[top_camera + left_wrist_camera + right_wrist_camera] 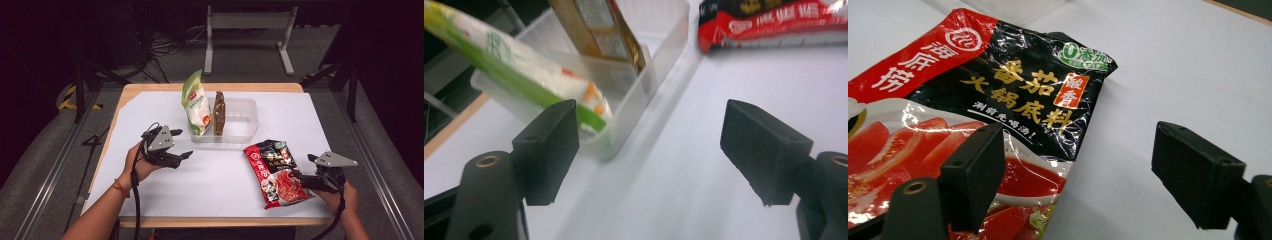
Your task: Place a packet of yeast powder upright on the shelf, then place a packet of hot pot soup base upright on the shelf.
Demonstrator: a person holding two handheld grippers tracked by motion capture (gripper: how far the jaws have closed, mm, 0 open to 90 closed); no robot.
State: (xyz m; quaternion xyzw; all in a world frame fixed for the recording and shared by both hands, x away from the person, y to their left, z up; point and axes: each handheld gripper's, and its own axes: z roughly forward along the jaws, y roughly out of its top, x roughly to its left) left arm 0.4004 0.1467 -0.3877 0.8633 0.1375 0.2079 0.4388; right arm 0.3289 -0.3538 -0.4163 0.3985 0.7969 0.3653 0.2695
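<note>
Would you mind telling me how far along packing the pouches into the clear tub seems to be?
Two look done: the green-white pouch and brown packet stand in the clear tub. The right gripper, open, is at the red pouch on the table. The left gripper is open.

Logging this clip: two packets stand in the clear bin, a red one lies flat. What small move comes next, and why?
Probably the right gripper eases forward and shuts on the red packet's edge: its jaws stand open, one jaw already over the packet, which lies outside the bin.
</note>
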